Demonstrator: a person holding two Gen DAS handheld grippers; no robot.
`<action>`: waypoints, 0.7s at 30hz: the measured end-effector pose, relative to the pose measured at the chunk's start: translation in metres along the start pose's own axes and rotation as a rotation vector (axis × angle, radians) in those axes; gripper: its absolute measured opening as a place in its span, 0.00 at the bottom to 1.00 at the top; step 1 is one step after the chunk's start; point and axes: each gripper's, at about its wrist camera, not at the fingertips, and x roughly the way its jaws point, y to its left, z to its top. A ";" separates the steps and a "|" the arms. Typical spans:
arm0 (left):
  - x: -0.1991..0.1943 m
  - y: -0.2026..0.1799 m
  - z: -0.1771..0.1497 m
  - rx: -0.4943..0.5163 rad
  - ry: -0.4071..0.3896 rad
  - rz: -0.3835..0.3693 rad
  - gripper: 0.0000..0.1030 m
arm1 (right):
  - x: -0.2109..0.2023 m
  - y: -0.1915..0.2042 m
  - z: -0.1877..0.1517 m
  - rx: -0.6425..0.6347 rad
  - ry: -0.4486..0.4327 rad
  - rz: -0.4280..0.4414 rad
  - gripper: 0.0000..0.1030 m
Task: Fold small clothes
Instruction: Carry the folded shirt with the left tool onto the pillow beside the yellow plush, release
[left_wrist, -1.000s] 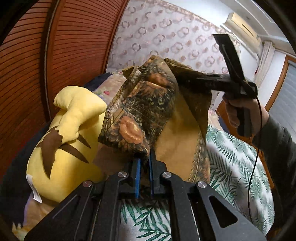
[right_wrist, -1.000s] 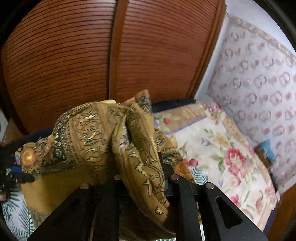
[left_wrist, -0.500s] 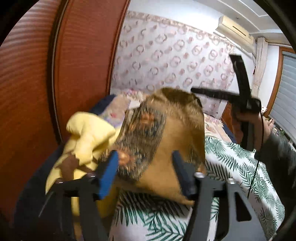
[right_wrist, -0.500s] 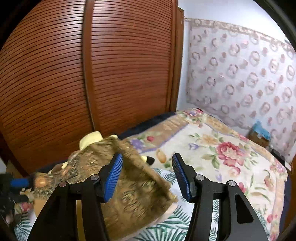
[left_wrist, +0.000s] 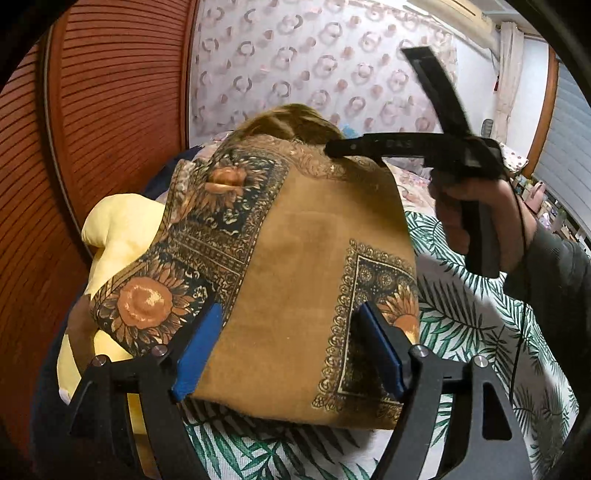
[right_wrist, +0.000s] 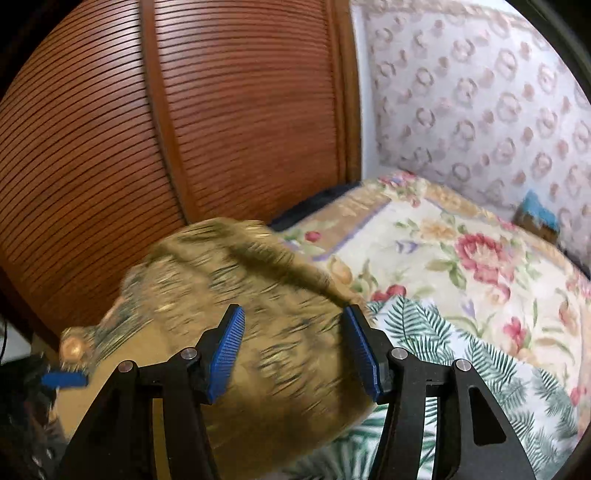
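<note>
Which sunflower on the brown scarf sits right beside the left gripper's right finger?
The half-hidden sunflower inside the square border on the scarf, just above that blue pad. The other two sit in the dark band on the left, the full one and the farthest.

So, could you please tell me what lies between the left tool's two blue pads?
In the left wrist view, the brown sunflower-print cloth fills the gap behind the open left tool, lying on the palm-print sheet.

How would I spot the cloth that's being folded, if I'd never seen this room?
Start at the bed with the palm-leaf sheet, next to the slatted wooden wardrobe. In front of the yellow plush toy lies the patterned cloth. Unlike the plain toy and green-leafed sheet, it is mustard brown with dark ornate borders and orange sunflowers.
</note>
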 end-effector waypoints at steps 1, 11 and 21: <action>0.001 0.000 0.000 -0.002 0.001 0.002 0.75 | 0.007 -0.002 -0.001 0.009 0.013 0.005 0.56; -0.007 -0.014 0.002 0.035 -0.020 0.020 0.77 | -0.028 0.018 -0.017 0.022 -0.045 -0.048 0.56; -0.051 -0.047 0.003 0.107 -0.112 -0.007 0.87 | -0.115 0.037 -0.065 0.057 -0.110 -0.075 0.56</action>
